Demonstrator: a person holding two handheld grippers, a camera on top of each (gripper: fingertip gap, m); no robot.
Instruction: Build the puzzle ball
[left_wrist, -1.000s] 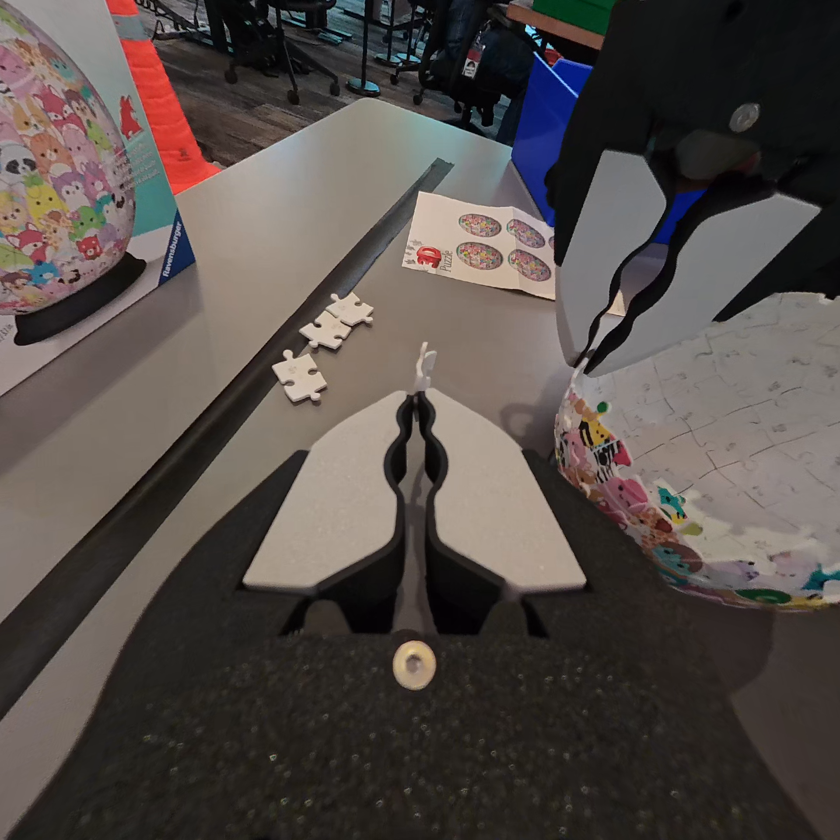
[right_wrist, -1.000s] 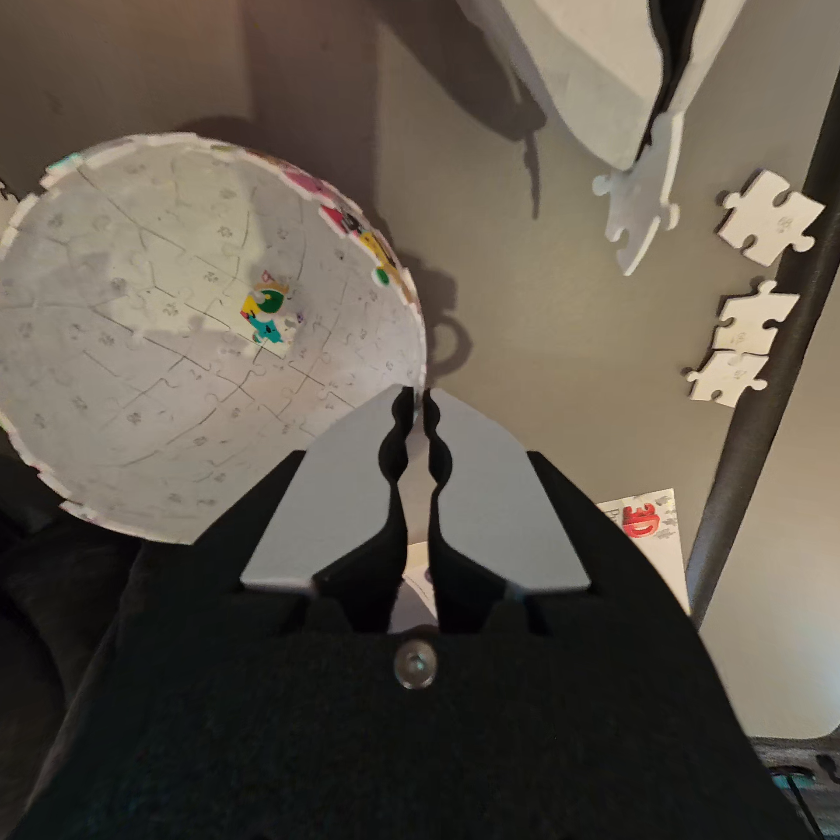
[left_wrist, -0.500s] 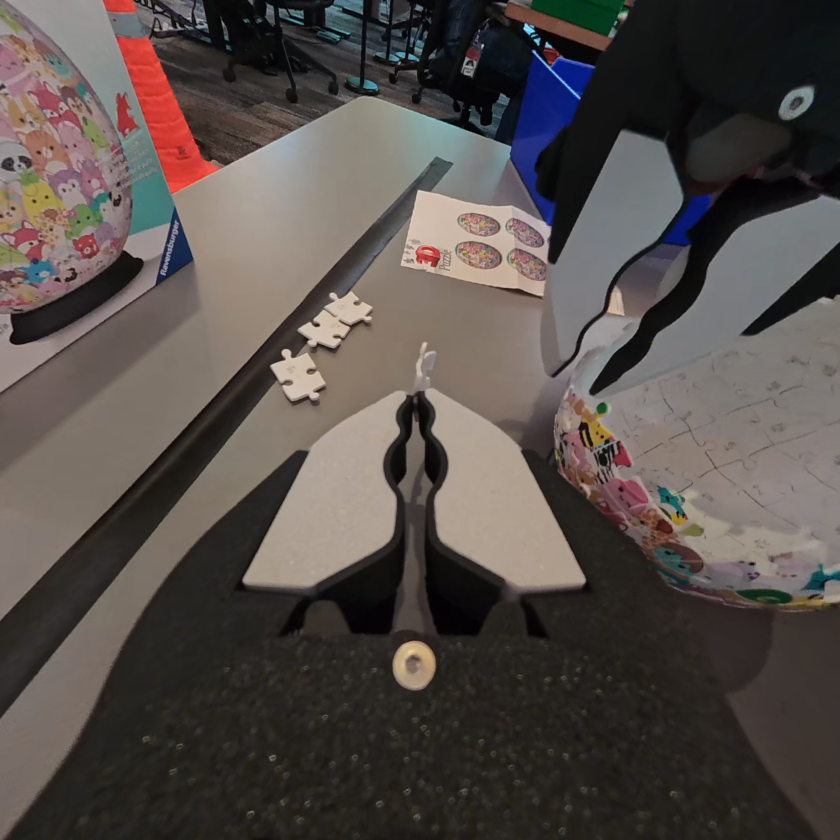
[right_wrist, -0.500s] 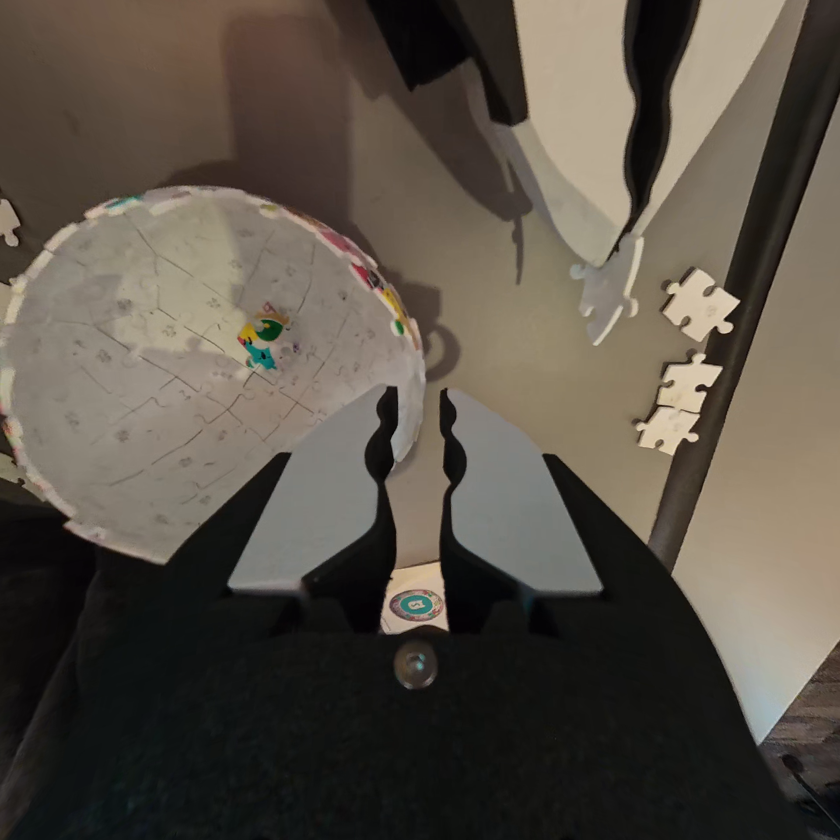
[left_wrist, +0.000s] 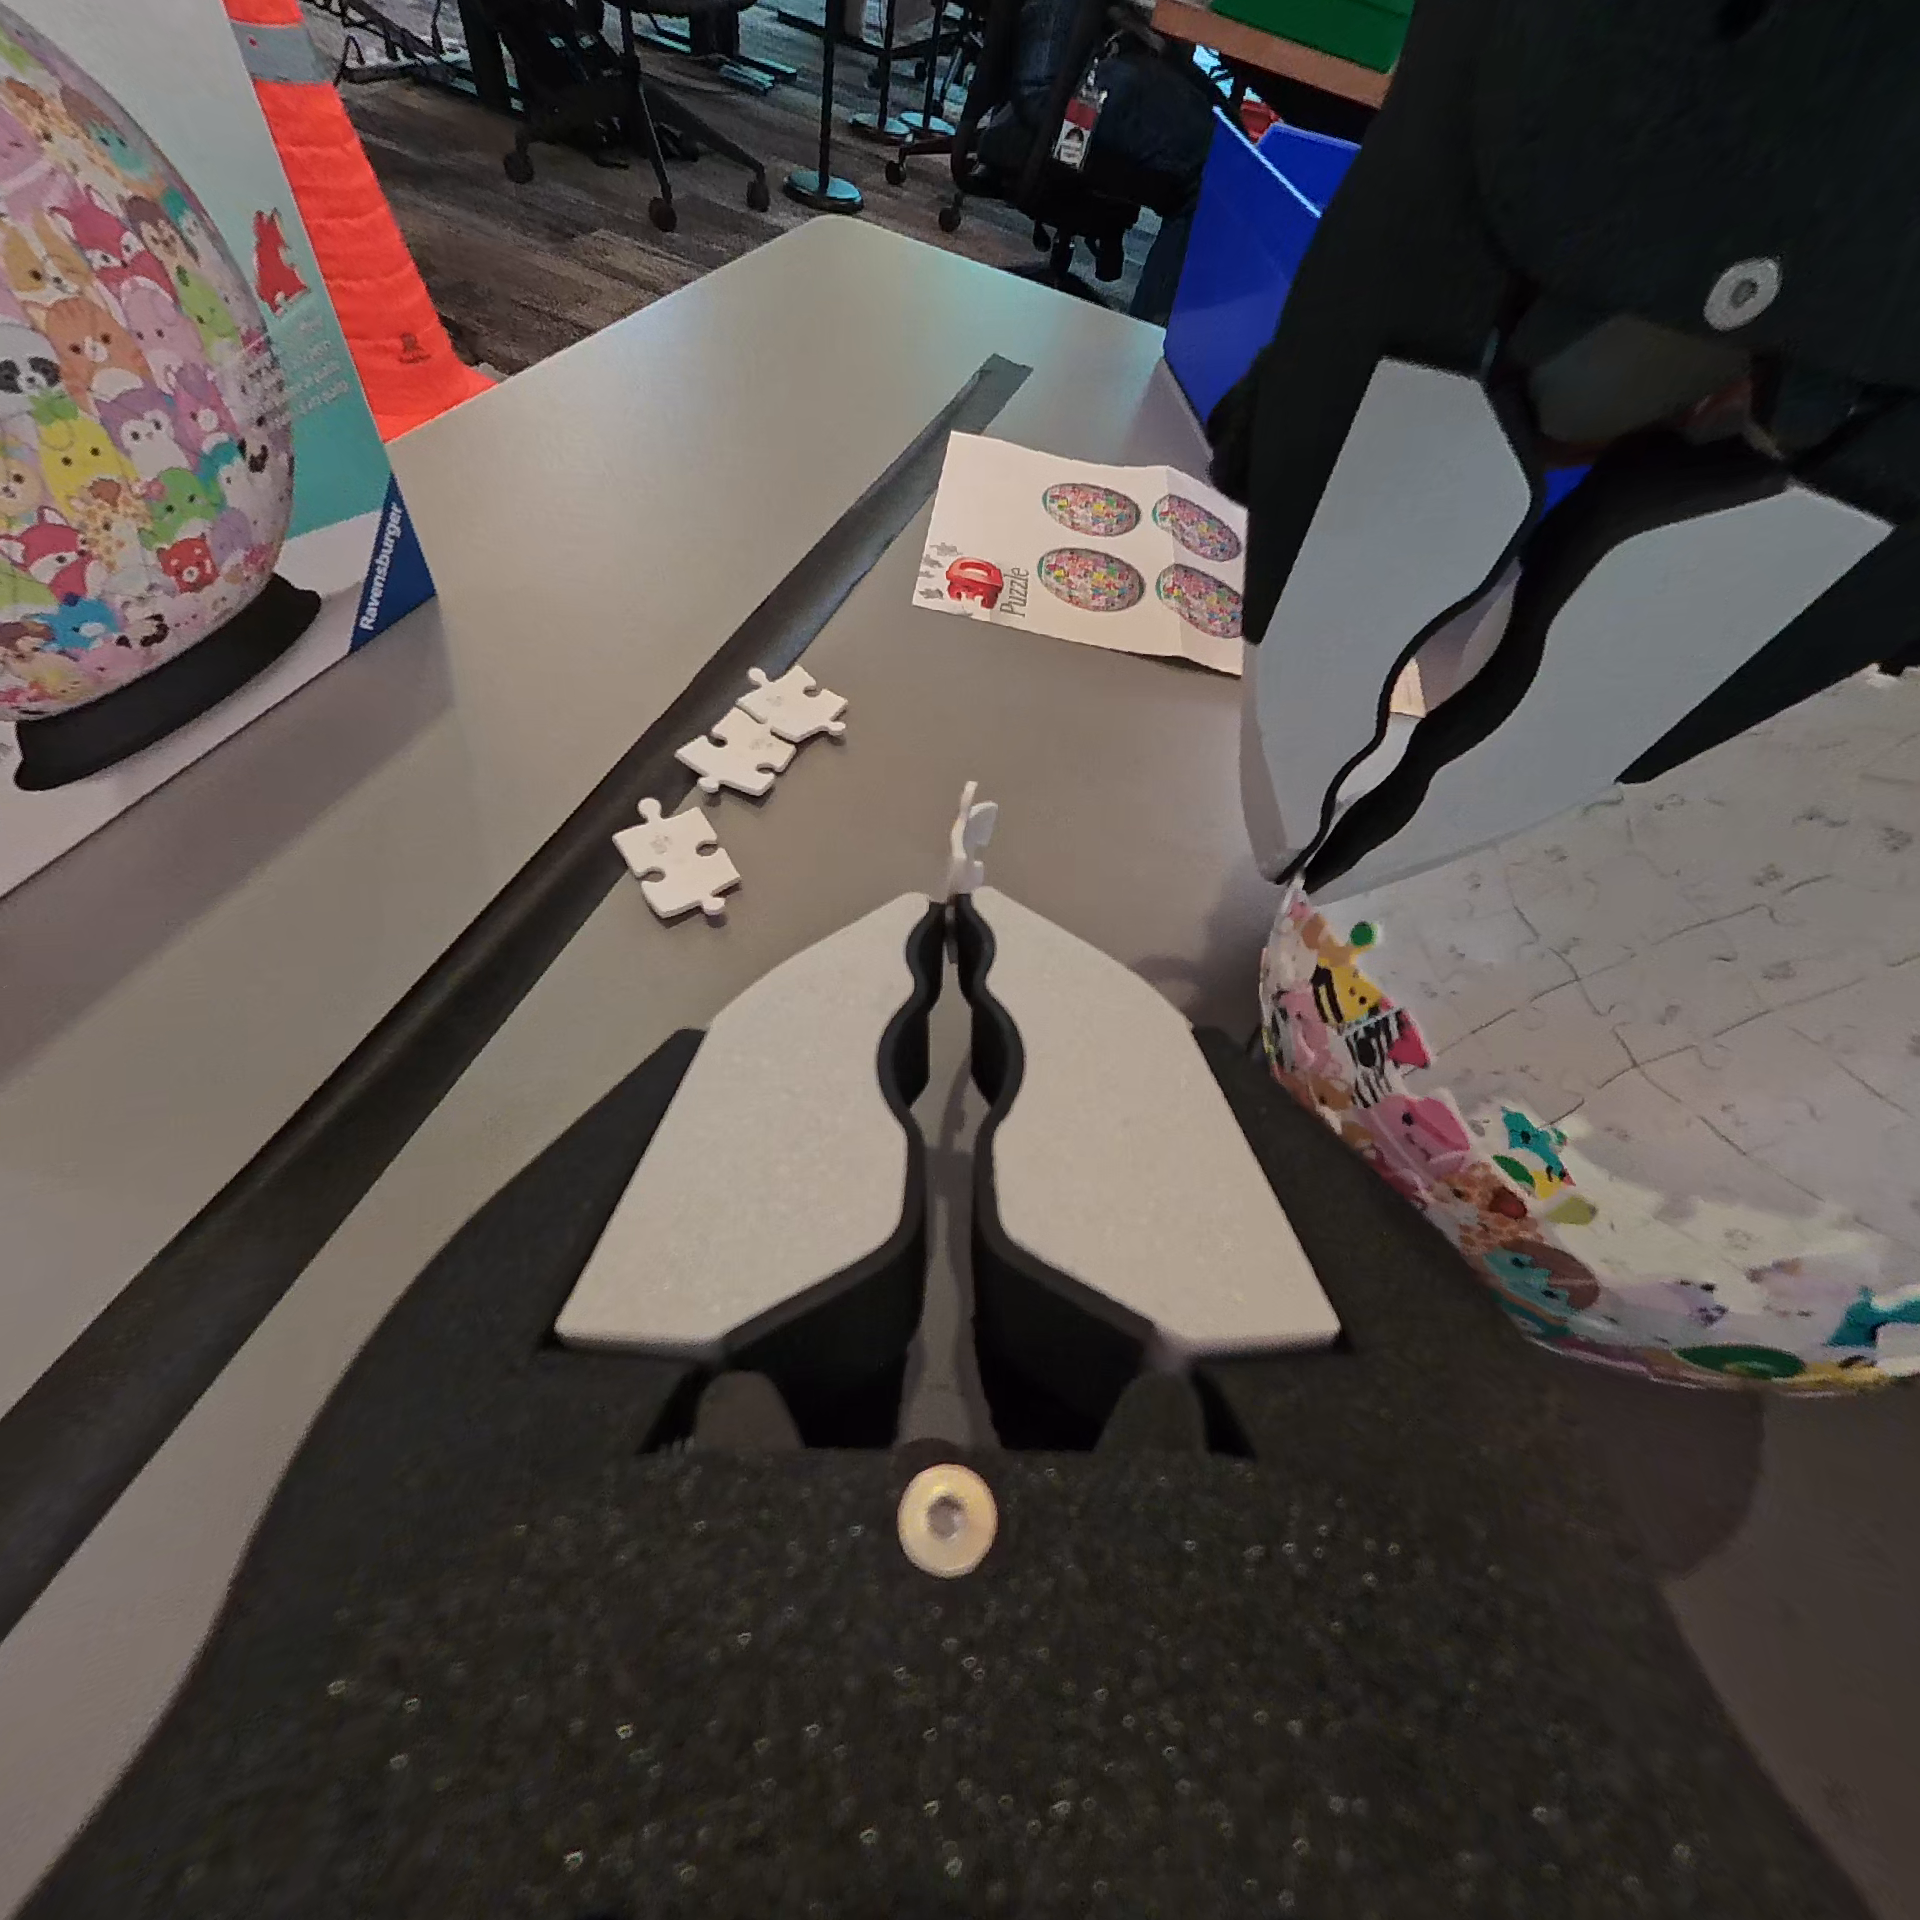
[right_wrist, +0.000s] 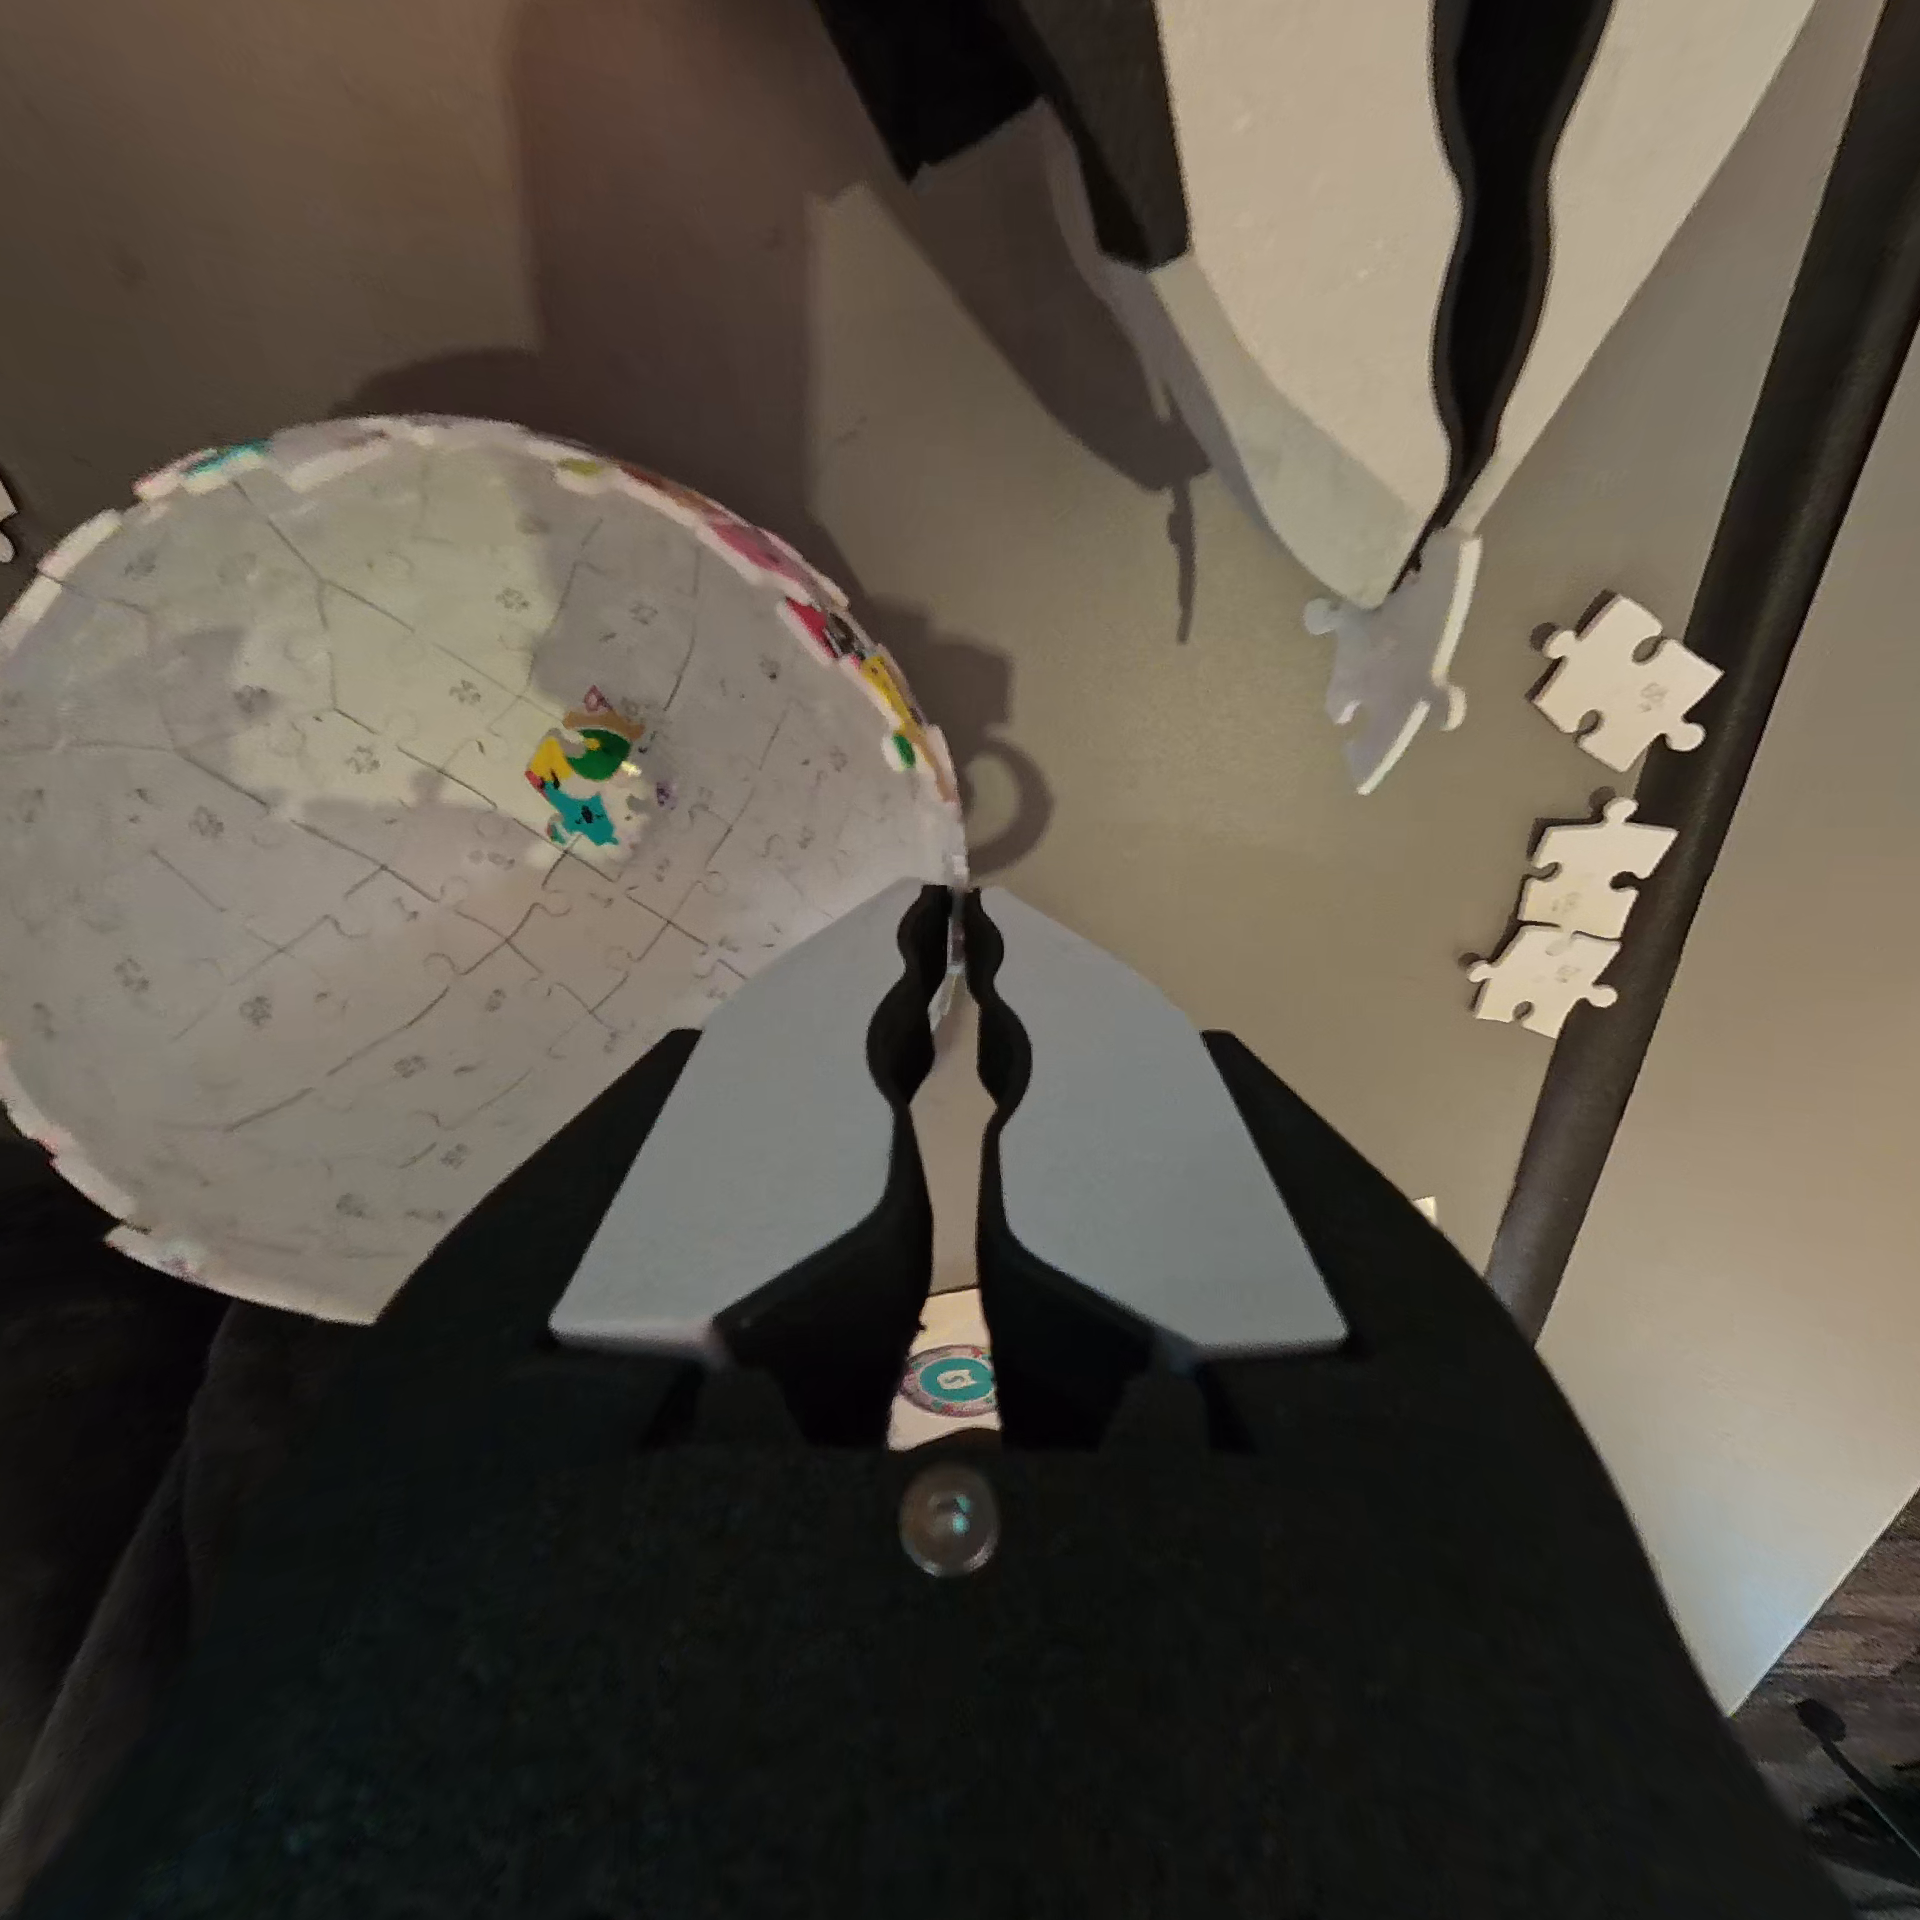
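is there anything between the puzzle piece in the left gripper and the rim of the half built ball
Nothing visible lies on the bare table between the held piece and the ball shell. The nearest rim spot, though, is taken: the right gripper is shut on it. The loose pieces sit on the far side.

White lettering is running up the blue side edge of the puzzle box (left_wrist: 379, 566), upper left in the left wrist view. A red logo and dark lettering are sitting on the leaflet (left_wrist: 1081, 582), upper middle. Small grey marks are showing on the loose pieces (right_wrist: 1621, 696) at right and inside the half-built ball (right_wrist: 364, 883), too small to read.
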